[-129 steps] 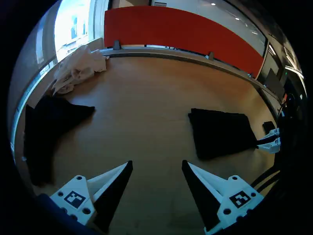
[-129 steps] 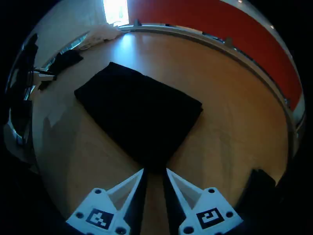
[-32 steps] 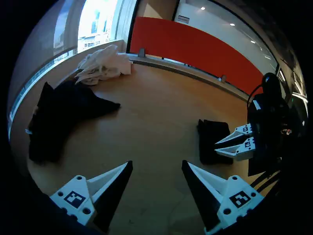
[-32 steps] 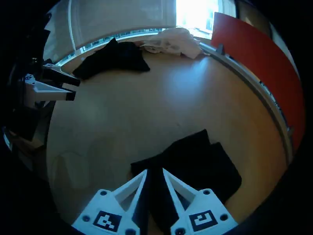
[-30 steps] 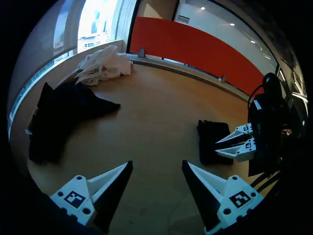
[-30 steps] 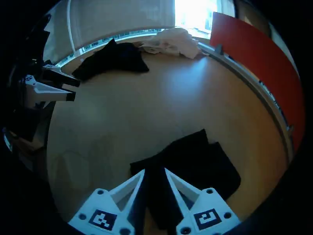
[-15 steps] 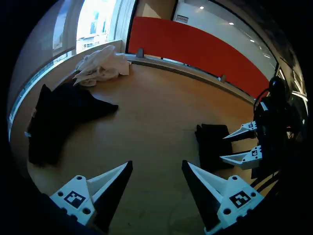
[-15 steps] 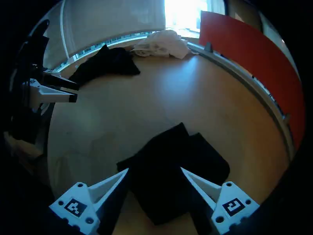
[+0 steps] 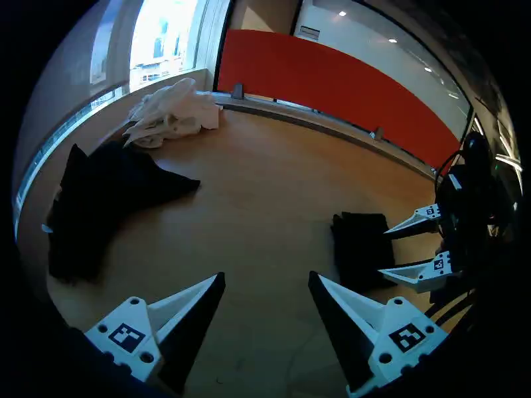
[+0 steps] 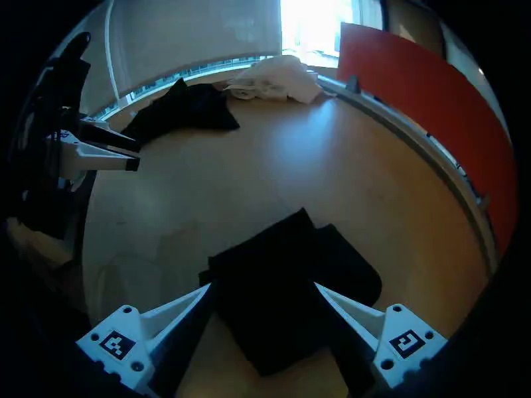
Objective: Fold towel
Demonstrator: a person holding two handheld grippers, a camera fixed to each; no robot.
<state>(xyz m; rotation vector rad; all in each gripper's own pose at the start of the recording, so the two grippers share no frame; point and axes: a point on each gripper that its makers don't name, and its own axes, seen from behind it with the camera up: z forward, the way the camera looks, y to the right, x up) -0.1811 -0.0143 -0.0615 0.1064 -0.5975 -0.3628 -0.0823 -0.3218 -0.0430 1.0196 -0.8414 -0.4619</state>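
Left gripper [image 9: 265,284] hangs above the table [image 9: 265,179], jaws wide apart; right gripper [image 10: 264,292] likewise gapes over it.

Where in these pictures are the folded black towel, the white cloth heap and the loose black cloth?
folded black towel [image 10: 285,298], right gripper view, middle of its top layer.
white cloth heap [image 9: 174,111], left gripper view, centre of the heap.
loose black cloth [image 9: 109,189], left gripper view, its broad middle.

Folded towel [image 10: 285,265] on table [image 10: 265,166] just before right gripper [image 10: 263,286], cloth heaps [image 10: 192,103] far behind
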